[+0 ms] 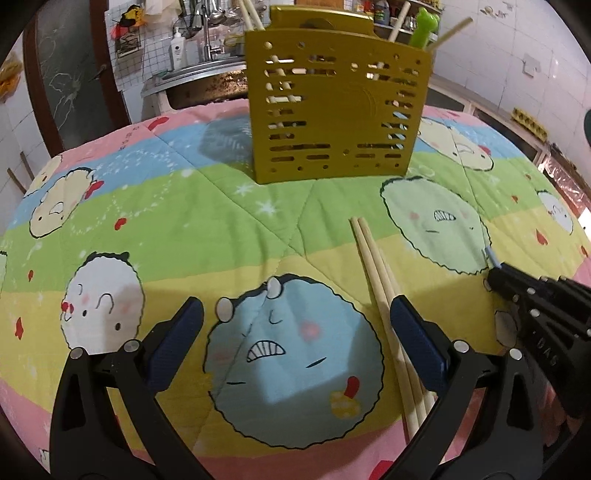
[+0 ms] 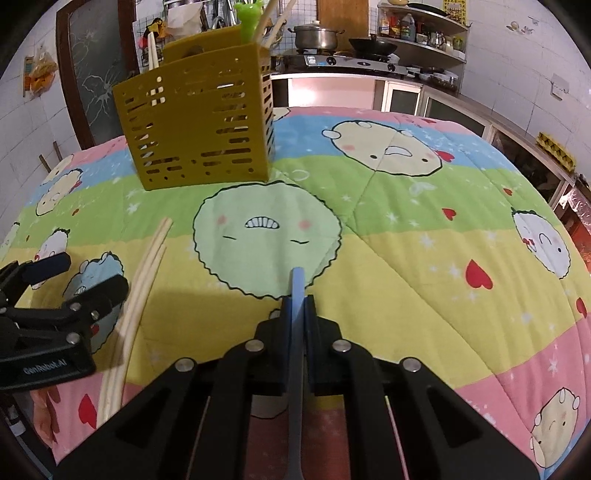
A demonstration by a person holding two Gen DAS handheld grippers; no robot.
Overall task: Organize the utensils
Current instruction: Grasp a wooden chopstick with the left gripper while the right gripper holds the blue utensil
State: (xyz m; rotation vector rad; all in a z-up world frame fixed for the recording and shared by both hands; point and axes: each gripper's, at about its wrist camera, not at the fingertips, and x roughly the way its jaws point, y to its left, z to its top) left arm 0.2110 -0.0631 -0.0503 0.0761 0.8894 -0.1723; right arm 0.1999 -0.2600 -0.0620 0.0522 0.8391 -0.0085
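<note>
A table covered with a quilted cartoon-print cloth (image 2: 406,258) in pink, blue, green and yellow bands is recorded in both wrist views. A mustard-yellow slotted utensil holder (image 1: 332,107) is seen standing upright on the green band toward the far side of the cloth; pale chopsticks and a bright green utensil handle (image 2: 248,20) are seen protruding from its top. A bundle of loose pale chopsticks (image 1: 384,306) is found lying flat on the cloth, well short of the holder, with the tips directed roughly toward it. The left gripper (image 1: 295,332) is observed with its jaws spread wide and nothing grasped; its blue-padded right finger is positioned just beside the loose chopsticks, though contact cannot be confirmed. The right gripper (image 2: 297,306) is recorded with its jaws clenched on a slim blue utensil handle (image 2: 296,288), whose end projects forward beyond the fingertips over a green cartoon face, while the remainder runs back between the fingers toward the camera; the kind of utensil cannot be determined. In the left wrist view the right gripper is seen entering from the right edge with the blue tip showing at its front. A sink, a stove with pots and shelves are noted in the background.
</note>
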